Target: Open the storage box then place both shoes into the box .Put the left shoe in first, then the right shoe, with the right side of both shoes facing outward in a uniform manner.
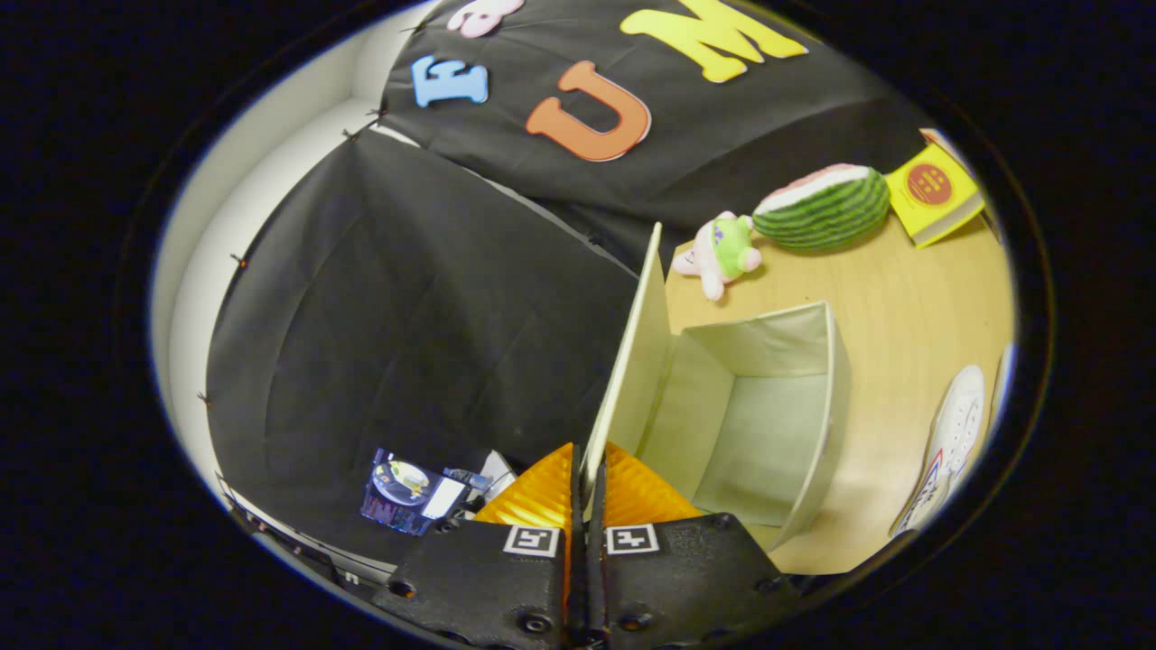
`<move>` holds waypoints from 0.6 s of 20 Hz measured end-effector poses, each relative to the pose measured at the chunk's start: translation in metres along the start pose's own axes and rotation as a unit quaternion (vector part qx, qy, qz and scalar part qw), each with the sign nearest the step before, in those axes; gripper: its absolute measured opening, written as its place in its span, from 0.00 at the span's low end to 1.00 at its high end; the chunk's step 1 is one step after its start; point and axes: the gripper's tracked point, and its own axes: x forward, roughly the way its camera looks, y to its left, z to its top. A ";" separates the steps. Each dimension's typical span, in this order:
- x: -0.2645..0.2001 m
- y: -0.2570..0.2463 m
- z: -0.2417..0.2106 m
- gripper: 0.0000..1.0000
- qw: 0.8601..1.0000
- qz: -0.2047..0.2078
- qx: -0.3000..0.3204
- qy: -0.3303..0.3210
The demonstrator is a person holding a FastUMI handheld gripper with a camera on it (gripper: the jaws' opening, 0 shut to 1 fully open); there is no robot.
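A pale fabric storage box (817, 424) stands on the wooden table, its inside bare. Its lid (632, 361) is swung up on edge, rising from between my fingers. My gripper (587, 483) is shut on the lid's near edge, one finger on each face. A white shoe (953, 438) lies on the table to the right of the box, partly cut off; a sliver of a second white shoe (1001, 379) shows just beyond it.
Beyond the box lie a small pink and green plush toy (722, 253), a watermelon-shaped plush (822, 208) and a yellow book (935, 191). Black cloth walls off the left. A small blue packet (411, 492) sits low to the left of my fingers.
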 end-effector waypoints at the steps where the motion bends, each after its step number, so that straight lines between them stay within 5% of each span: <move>1: 0.011 0.011 -0.002 0.06 1.000 -0.004 -0.023 0.001; 8: 0.059 0.061 -0.005 0.13 0.992 -0.021 -0.123 0.002; 12: 0.058 0.072 0.011 0.58 0.978 -0.041 -0.199 -0.041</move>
